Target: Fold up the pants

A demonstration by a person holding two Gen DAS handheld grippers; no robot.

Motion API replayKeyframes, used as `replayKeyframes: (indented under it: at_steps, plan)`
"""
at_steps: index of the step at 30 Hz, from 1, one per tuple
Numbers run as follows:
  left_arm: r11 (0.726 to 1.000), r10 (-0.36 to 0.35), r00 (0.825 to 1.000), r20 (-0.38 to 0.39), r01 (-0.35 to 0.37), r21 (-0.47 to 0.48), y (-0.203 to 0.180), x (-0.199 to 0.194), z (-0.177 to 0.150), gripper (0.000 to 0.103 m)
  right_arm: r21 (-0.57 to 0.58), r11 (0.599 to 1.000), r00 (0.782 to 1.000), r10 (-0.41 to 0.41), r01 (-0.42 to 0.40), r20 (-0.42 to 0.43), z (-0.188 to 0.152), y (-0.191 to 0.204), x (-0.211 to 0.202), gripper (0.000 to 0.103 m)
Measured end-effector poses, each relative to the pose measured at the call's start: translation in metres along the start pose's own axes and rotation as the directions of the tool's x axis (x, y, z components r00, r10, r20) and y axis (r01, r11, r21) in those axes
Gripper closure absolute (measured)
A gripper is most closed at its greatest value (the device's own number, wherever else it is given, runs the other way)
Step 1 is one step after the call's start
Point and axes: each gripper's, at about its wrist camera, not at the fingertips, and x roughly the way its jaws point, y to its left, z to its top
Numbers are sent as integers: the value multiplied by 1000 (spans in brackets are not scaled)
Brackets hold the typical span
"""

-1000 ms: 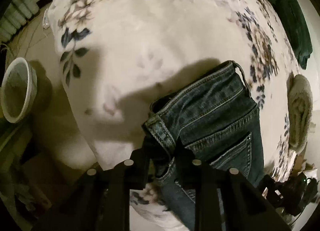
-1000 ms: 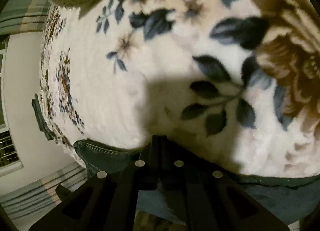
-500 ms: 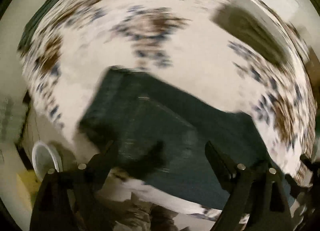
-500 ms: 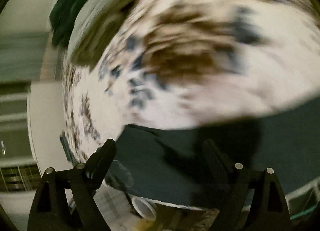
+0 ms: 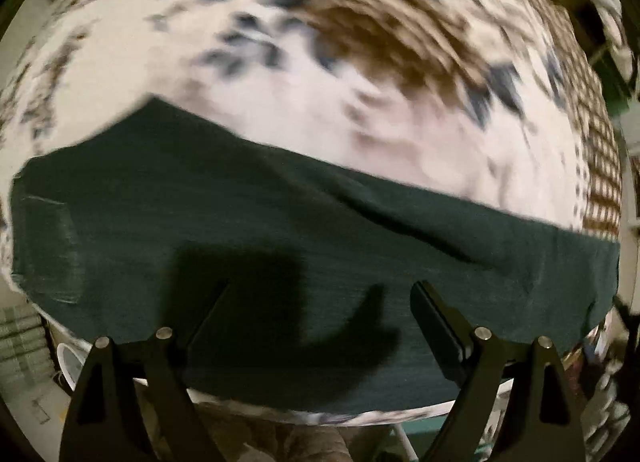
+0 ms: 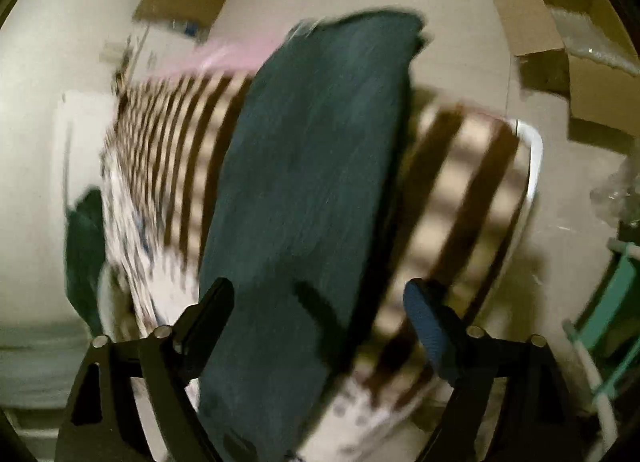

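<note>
denim pants [image 5: 320,230] lie flat on the flowered blanket [image 5: 320,94] near its front edge, a long dark band that seems folded leg over leg. i'd judge 1 fold done, with the crosswise folds left. in the left view the long axis runs side to side; the waist end is too blurred to pick out. the left gripper [image 5: 320,302] is spread wide, gripping nothing. the right gripper [image 6: 318,302] is closing slightly, nothing pinched, pants [image 6: 312,182] stretching away from it.
</note>
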Motion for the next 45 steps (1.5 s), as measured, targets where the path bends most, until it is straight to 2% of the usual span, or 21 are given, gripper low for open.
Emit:
replayKeyframes:
  at_steps: [3, 5, 8, 11, 16, 21, 22, 23, 24, 26, 29, 33, 36, 42, 45]
  plan:
    - [1000, 19, 999, -42, -18, 18, -16, 24, -2, 14, 28, 994, 994, 103, -104, 33, 22, -10, 5, 21]
    - [1000, 29, 998, -63, -28, 10, -18, 38, -3, 14, 38, 987, 986, 156, -158, 57, 34, -12, 7, 26]
    - [999, 36, 998, -49, -36, -6, -15, 46, -2, 0, 71, 970, 971, 228, -234, 78, 49, -18, 10, 28]
    - [999, 13, 999, -42, -15, -40, -9, 50, 1, 0, 89, 954, 955, 279, -288, 98, 61, -22, 17, 32]
    - [996, 33, 999, -12, -34, -79, -7, 53, -1, 0, 84, 926, 927, 358, -368, 111, 76, -21, 27, 33]
    - [995, 45, 999, -1, -45, -90, -17, 53, -8, 0, 56, 925, 924, 370, -376, 94, 91, -16, 38, 33]
    - [995, 47, 999, -1, -47, -87, -18, 53, -8, 0, 44, 925, 924, 372, -377, 89, 94, -14, 37, 37]
    - [995, 50, 999, -2, -50, -84, -23, 53, -9, 0, 36, 925, 923, 375, -379, 86, 97, -11, 37, 59]
    - [995, 55, 998, -5, -55, -82, -25, 53, -7, 0, 22, 931, 929, 362, -365, 75, 99, -6, 41, 76]
    - [995, 65, 998, -10, -66, -81, -31, 54, -4, 0, -2, 949, 946, 313, -314, 81, 107, 1, 43, 80]
    - [994, 63, 998, -10, -64, -83, -31, 53, 3, 0, -16, 972, 969, 235, -235, 76, 111, 0, 50, 93]
    - [995, 75, 997, -4, -75, -59, -36, 53, 7, 0, -49, 980, 976, 198, -194, 97, 109, 10, 37, 95]
    - [988, 151, 988, 32, -150, -26, -45, 40, 6, 0, -97, 979, 975, 192, -182, 112, 99, 24, 16, 95]
    - [989, 145, 980, 134, -146, -3, -52, 6, 8, 0, -190, 963, 970, 214, -189, 120, 72, 68, -18, 96]
    - [990, 136, 975, 174, -140, 10, -50, -9, 6, 0, -266, 950, 974, 199, -163, 112, 48, 94, -31, 96]
